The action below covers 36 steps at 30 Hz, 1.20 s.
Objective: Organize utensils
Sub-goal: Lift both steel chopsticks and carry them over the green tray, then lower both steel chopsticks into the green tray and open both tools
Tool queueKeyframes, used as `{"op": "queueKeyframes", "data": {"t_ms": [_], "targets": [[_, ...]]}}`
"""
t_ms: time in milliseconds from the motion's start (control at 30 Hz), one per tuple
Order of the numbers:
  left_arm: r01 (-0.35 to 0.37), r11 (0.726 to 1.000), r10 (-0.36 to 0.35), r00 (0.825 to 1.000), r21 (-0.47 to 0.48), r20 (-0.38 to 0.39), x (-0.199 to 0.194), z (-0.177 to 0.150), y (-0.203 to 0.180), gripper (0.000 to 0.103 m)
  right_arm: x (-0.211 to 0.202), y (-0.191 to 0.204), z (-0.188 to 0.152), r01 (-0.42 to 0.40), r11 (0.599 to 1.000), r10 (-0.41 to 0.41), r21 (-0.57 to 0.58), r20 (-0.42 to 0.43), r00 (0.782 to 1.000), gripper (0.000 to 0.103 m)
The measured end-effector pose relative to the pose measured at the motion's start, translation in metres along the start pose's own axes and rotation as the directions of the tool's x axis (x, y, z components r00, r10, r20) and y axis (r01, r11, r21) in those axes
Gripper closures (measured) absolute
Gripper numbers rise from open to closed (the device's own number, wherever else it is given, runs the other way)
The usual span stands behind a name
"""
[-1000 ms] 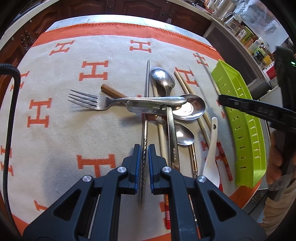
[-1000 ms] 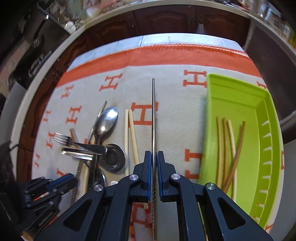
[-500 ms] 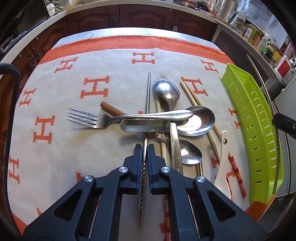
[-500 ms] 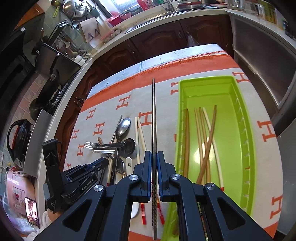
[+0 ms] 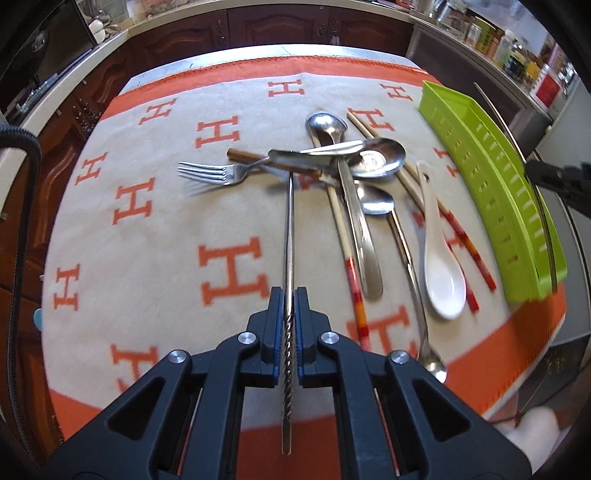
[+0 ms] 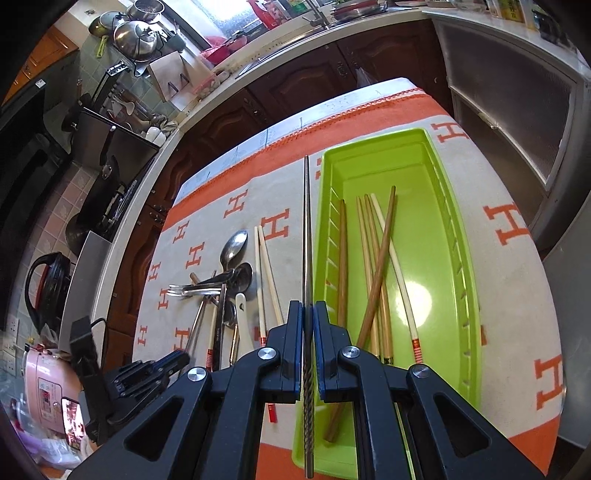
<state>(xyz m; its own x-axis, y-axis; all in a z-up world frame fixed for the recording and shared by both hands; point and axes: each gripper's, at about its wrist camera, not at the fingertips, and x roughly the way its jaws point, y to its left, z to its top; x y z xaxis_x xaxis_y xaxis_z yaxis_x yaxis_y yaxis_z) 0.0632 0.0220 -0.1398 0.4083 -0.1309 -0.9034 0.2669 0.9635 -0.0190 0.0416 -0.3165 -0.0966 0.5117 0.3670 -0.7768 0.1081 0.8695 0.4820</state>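
My left gripper [image 5: 289, 295] is shut on a metal chopstick [image 5: 289, 229] whose far tip reaches the pile of fork [image 5: 210, 172], metal spoons [image 5: 373, 158] and chopsticks on the cloth. A white ceramic spoon [image 5: 441, 273] lies to the right. My right gripper [image 6: 307, 308] is shut on a second metal chopstick [image 6: 306, 229], held above the left rim of the green tray [image 6: 458, 295]. Several wooden chopsticks [image 6: 376, 266] lie in the tray. The pile also shows in the right wrist view [image 6: 225, 284].
An orange and beige H-pattern cloth [image 5: 147, 229] covers the table. The green tray [image 5: 495, 192] stands along its right edge. Dark cabinets [image 5: 280, 26] and kitchen counters surround the table. The left gripper [image 6: 147, 373] shows at lower left in the right wrist view.
My left gripper has pulled its metal chopstick back, partly out from under the pile, shifting the fork and spoons. My right gripper has risen and moved right, over the tray's left rim.
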Motion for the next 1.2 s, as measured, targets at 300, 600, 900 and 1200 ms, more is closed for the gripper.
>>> {"op": "queueKeyframes", "data": {"t_ms": [300, 600, 900, 1200], "targets": [[-0.004, 1.0, 0.004, 1.0, 0.011, 0.029, -0.049, -0.04, 0.009, 0.1, -0.002, 0.005, -0.015, -0.01, 1.0, 0.01, -0.007, -0.003, 1.0, 0.097], [0.034, 0.999, -0.036, 0.992, 0.025, 0.117, -0.091, -0.03, -0.006, 0.1, -0.017, 0.009, -0.018, 0.0, 1.0, 0.001, -0.031, 0.015, 1.0, 0.097], [0.107, 0.989, -0.124, 0.976, 0.103, 0.178, -0.101, 0.027, -0.065, 0.1, -0.025, -0.014, -0.017, 0.014, 1.0, -0.013, -0.01, 0.031, 0.999, 0.097], [0.174, 0.971, -0.203, 0.963, 0.165, 0.176, -0.084, 0.086, -0.145, 0.1, -0.026, -0.045, -0.005, 0.03, 0.999, -0.032, 0.037, 0.053, 0.998, 0.097]]}}
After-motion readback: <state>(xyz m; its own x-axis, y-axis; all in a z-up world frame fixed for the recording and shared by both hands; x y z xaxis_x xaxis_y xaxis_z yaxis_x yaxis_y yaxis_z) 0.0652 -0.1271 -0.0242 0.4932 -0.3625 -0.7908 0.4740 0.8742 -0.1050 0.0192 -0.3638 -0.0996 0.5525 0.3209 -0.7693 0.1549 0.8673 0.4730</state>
